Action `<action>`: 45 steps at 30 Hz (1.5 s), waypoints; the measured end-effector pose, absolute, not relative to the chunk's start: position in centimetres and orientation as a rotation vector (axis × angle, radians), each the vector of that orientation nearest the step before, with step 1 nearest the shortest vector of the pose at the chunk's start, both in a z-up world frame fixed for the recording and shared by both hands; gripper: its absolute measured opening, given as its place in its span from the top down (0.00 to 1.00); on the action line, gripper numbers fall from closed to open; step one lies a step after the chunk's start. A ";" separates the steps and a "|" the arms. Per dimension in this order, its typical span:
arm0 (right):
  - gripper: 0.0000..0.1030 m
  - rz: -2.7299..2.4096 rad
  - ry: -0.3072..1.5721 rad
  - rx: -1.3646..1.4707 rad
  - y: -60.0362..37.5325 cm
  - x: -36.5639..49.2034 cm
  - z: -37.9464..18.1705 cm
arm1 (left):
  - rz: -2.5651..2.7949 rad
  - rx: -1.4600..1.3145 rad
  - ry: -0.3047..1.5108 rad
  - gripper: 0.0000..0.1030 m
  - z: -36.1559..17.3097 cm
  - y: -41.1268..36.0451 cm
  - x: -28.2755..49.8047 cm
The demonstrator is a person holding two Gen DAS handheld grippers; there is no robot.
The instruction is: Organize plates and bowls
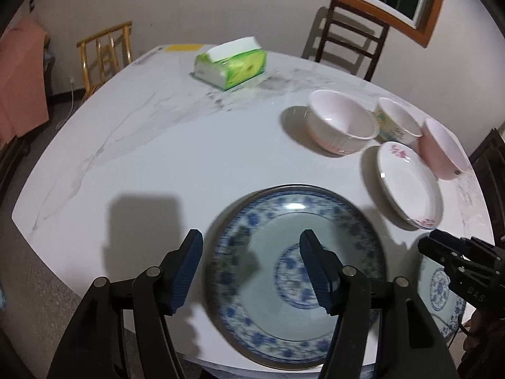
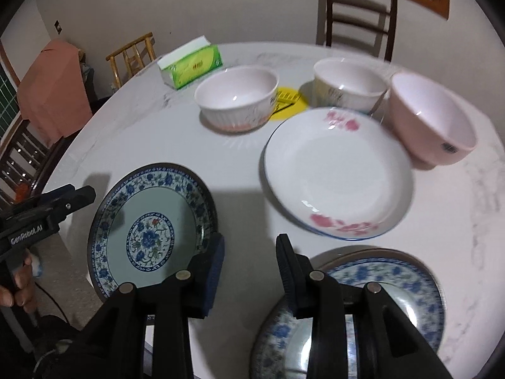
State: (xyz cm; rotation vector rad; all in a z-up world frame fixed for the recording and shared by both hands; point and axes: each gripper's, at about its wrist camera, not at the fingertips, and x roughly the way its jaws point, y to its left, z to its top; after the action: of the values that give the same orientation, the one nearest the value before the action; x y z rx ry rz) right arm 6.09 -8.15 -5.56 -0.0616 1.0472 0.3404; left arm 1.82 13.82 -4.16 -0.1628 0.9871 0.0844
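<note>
A blue-patterned plate (image 1: 293, 265) lies at the table's near edge, and my open left gripper (image 1: 251, 240) hovers over its left rim, empty. The same plate shows in the right wrist view (image 2: 148, 227). A second blue-patterned plate (image 2: 394, 290) lies under my open, empty right gripper (image 2: 251, 246), which also shows in the left wrist view (image 1: 442, 246). A white plate with pink flowers (image 2: 337, 173) lies beyond. A white ribbed bowl (image 2: 236, 98), a cream flowered bowl (image 2: 350, 85) and a pink bowl (image 2: 432, 120) stand behind it.
A green tissue pack (image 1: 230, 63) lies at the far side of the white marble table (image 1: 157, 145). A yellow sticker (image 2: 287, 101) lies between the bowls. Wooden chairs (image 1: 347, 38) stand around the table. An orange cloth (image 2: 53, 88) hangs on a chair at left.
</note>
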 end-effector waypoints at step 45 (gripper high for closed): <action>0.67 0.173 0.976 -0.001 -22.5 -1.6 -2.7 | -0.221 -0.034 1.014 0.39 -4.7 -3.0 -1.4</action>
State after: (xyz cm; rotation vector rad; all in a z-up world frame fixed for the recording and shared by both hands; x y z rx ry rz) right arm -1.61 -22.46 -2.70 -0.0013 0.9756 0.1732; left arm -1.36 -3.03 -4.75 -0.0339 1.0142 -0.2208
